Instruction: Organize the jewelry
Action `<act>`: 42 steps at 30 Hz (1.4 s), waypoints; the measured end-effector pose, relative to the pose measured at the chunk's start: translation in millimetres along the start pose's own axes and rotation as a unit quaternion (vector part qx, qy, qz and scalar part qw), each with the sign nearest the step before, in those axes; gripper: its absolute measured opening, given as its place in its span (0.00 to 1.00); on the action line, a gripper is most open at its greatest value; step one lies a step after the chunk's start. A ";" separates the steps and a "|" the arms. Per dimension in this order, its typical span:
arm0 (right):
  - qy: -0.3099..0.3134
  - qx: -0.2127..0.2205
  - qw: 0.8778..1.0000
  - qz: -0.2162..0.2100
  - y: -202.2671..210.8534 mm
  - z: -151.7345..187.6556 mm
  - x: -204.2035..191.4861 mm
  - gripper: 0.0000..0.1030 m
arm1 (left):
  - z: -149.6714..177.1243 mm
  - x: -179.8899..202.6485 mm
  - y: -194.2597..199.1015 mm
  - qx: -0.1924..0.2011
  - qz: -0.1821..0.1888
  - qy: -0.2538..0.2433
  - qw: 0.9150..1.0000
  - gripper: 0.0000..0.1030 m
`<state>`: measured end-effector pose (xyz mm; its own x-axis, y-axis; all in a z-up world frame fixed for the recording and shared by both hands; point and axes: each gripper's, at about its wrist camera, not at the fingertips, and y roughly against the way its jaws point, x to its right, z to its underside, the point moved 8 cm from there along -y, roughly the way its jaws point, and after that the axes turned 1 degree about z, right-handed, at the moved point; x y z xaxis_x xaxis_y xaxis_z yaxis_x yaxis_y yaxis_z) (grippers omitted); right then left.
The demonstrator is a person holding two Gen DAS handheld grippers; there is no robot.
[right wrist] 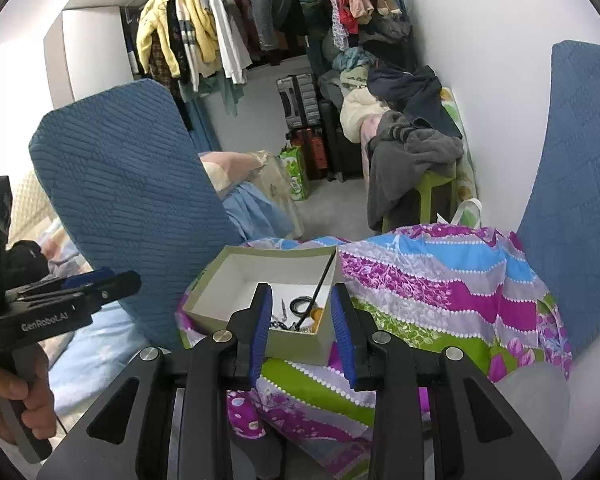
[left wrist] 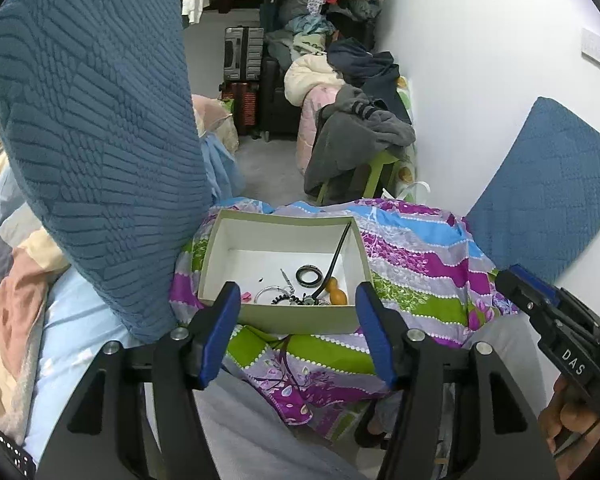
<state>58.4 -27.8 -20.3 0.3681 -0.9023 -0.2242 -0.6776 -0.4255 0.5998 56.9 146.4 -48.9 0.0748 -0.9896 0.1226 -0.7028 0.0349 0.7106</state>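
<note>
An open cardboard box [left wrist: 260, 236] with a white inside sits on a colourful floral cloth [left wrist: 412, 256]. In it lie a black bangle [left wrist: 309, 275], a silver bangle [left wrist: 269, 294], an orange gourd charm [left wrist: 336, 293], a black stick [left wrist: 337, 254] leaning on the right wall, and small dark pieces. My left gripper [left wrist: 298, 294] is open and empty, just short of the box's near wall. My right gripper [right wrist: 300, 300] is open and empty, over the near right corner of the box [right wrist: 228, 280]. The black bangle also shows there [right wrist: 300, 305].
Two blue quilted cushions [left wrist: 96, 140] [left wrist: 548, 188] stand left and right of the cloth. The right gripper's body shows at the right in the left wrist view [left wrist: 556, 320]. Clothes, suitcases [left wrist: 242, 68] and a green stool [left wrist: 380, 176] fill the room behind.
</note>
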 end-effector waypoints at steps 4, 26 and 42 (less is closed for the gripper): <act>-0.003 -0.009 1.000 0.004 -3.8 8.3 1.1 0.30 | 4.9 0.8 -1.9 -0.003 -0.002 0.000 1.000 0.65; -0.005 0.000 0.997 0.074 -5.7 9.3 21.6 0.99 | 12.9 -13.1 -14.4 -0.018 -0.056 0.001 0.998 0.81; 0.009 -0.003 0.997 0.083 -6.2 6.8 23.6 1.00 | 11.3 -13.4 -15.0 -0.024 -0.063 0.011 0.998 0.81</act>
<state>67.0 -46.9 -34.5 0.2631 -0.9587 -0.1083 -0.7262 -0.2707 0.6320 58.5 157.6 -69.1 0.1758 -0.9834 0.0458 -0.6518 -0.0815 0.7540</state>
